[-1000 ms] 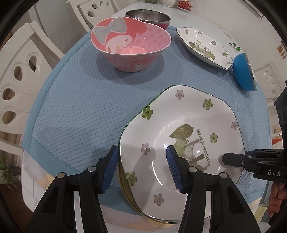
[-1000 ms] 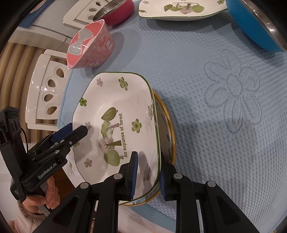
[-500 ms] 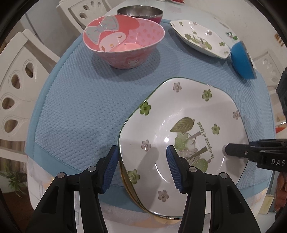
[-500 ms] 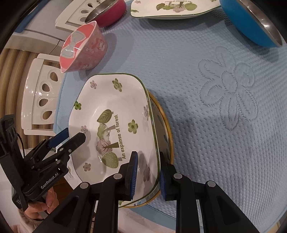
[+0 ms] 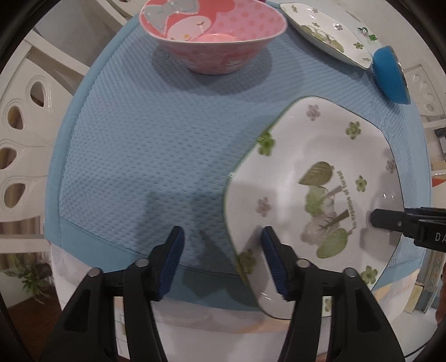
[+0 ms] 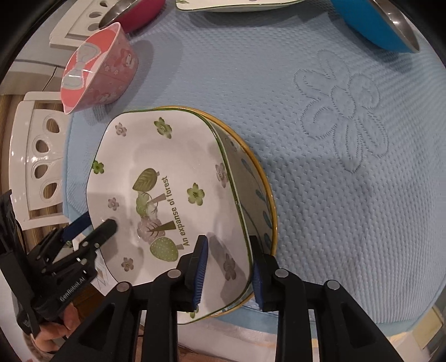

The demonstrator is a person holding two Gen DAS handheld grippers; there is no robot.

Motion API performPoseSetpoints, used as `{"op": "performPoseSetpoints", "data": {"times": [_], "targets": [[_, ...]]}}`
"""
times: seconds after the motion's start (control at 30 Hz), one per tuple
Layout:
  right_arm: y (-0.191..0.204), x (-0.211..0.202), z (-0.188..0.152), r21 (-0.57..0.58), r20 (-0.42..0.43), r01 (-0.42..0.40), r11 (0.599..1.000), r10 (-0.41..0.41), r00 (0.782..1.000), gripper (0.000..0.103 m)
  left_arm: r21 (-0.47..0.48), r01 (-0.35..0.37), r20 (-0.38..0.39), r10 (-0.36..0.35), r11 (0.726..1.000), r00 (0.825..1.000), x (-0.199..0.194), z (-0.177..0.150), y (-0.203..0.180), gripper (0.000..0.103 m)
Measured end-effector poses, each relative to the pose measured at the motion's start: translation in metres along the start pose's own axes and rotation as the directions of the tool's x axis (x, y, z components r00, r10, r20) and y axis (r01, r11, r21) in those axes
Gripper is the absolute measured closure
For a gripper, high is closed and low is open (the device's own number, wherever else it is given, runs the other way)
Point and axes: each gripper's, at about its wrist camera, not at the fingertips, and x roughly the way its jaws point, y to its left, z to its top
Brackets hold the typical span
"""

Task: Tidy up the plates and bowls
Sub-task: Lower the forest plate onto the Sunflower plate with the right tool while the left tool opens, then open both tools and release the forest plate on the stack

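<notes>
The floral plate, a squarish white dish printed with leaves and flowers, sits nested on a yellow-rimmed plate at the near edge of the blue mat; this stack appears complete. The right gripper straddles the near right rim of both plates; its jaws have just been opening, and visible gaps on either side of the rim indicate a released grip. The left gripper has likewise just been opening and stands at a medium spread, with the plate's left rim between its jaws but not pressed by either pad. Remaining items lie well apart from the stack: a pink cartoon bowl at far left, a second floral plate at far centre, a blue bowl at far right, and a red metal-lined bowl beyond the pink one. Judged from this layout, the second floral plate and three bowls still require grouping.
</notes>
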Motion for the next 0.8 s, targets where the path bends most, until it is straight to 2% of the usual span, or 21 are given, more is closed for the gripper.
{"op": "performPoseSetpoints", "data": {"times": [0.1,0.27,0.3,0.33,0.4,0.6,0.67,0.8], "targets": [[0.002,0.001,-0.004,0.039,0.007,0.001,0.999,-0.001,1.000,0.075,-0.011,0.035,-0.020,-0.035,0.999,0.999,0.002,0.002,0.011,0.041],[-0.003,-0.011,-0.010,0.052,0.003,0.027,0.998,-0.027,1.000,0.073,-0.001,0.050,-0.040,-0.050,0.999,0.998,0.000,0.004,0.014,0.041],[-0.002,-0.015,-0.009,0.046,0.006,0.039,0.998,-0.039,0.999,0.070,-0.002,0.050,-0.043,-0.050,0.999,0.998,0.000,0.005,0.013,0.041],[-0.001,-0.020,-0.007,0.035,0.010,0.062,0.997,-0.063,0.998,0.058,-0.004,0.049,-0.047,-0.049,0.999,0.998,-0.001,0.006,0.012,0.041],[0.001,-0.027,-0.003,0.008,0.020,0.110,0.994,-0.110,0.994,0.047,-0.011,0.046,-0.064,-0.047,0.999,0.997,-0.004,0.010,0.009,0.041],[0.000,-0.048,0.026,-0.093,0.005,0.133,0.987,-0.133,0.991,0.046,-0.038,0.040,-0.064,-0.043,0.998,0.997,-0.025,0.024,0.003,0.041],[0.001,-0.057,0.036,-0.132,0.013,0.139,0.982,-0.138,0.990,0.046,-0.075,0.059,-0.069,-0.065,0.995,0.996,-0.033,0.031,0.000,0.041],[0.001,-0.089,0.063,-0.190,0.059,0.078,0.979,-0.068,0.996,0.046,-0.122,0.088,-0.073,-0.097,0.989,0.993,-0.045,0.056,-0.012,0.041]]}}
